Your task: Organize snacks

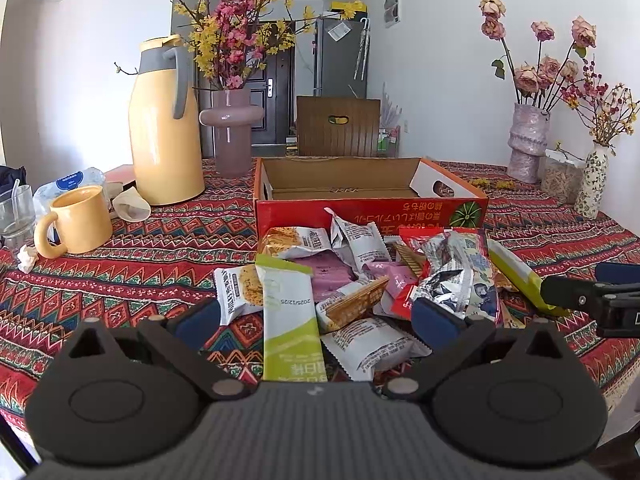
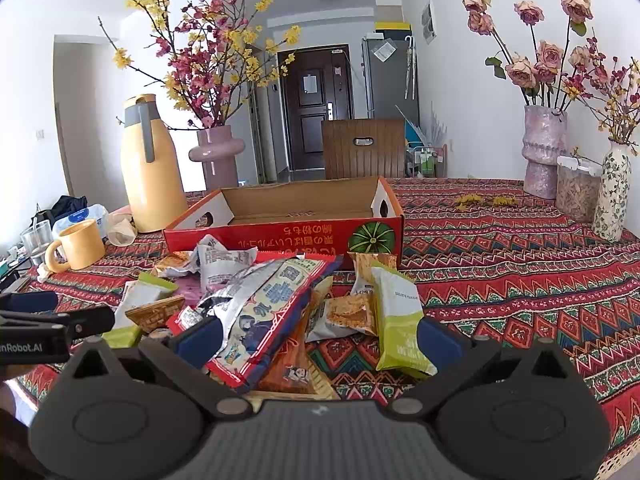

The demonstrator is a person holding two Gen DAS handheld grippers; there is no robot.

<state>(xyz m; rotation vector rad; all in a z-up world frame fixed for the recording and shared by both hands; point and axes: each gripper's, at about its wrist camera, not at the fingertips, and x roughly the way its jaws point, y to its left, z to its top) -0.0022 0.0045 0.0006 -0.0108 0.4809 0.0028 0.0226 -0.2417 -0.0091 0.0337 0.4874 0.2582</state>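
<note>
Snacks (image 1: pixel 360 280) heaped on cloth just before empty box (image 1: pixel 340 184); left gripper (image 1: pixel 316 316) and right gripper (image 2: pixel 316 340) both wide open, holding nothing; sorting not begun; next: close on one pkt, lift to box.

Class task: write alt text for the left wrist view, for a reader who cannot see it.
The open left tool hovers above a pile of wrapped snacks on a patterned tablecloth, holding nothing. Behind the pile sits an empty red cardboard box, with a yellow mug and yellow thermos jug to the left. The right tool enters from the right edge.
</note>
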